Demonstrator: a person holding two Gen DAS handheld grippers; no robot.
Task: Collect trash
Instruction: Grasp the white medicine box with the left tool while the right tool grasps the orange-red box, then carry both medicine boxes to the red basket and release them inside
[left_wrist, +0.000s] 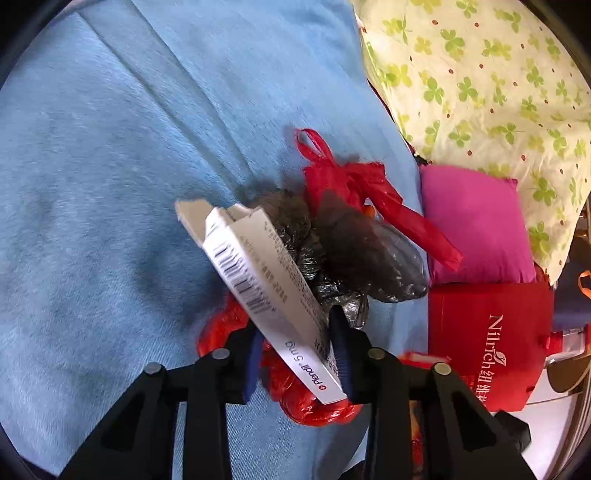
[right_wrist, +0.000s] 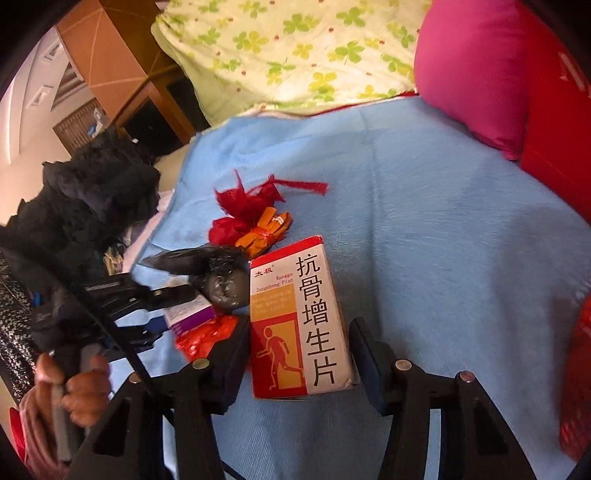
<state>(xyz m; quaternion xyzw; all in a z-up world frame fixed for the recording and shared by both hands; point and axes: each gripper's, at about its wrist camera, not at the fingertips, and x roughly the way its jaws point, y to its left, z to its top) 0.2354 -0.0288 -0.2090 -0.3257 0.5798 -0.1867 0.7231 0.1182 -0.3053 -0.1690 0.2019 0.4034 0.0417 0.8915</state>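
We are picking up trash from the bed and putting it in one heap. Our left gripper (left_wrist: 295, 354) is clamped tight on a long white box (left_wrist: 269, 295) and holds it just over the heap. Under it, at 6 o'clock in the left view, is a crinkly red bag (left_wrist: 295, 391). A little farther, at 1 o'clock, is a black bag (left_wrist: 354, 251), and past that a tied red bag (left_wrist: 343, 181).

Our right gripper (right_wrist: 299, 354) has its fingers apart, one on each side of a red and white medicine box (right_wrist: 299, 317). They are not squeezing it yet, we think. So next we should close on that box and lift it to the heap, which starts right at 10 o'clock, very near.

The blue blanket (right_wrist: 443, 258) is bare and wide at 2 o'clock, so there is room to move there. Far off at 1 o'clock sit a pink pillow (right_wrist: 476, 70) and a clover quilt (right_wrist: 295, 48). The bed edge is at 9 o'clock, so we go slowly there.
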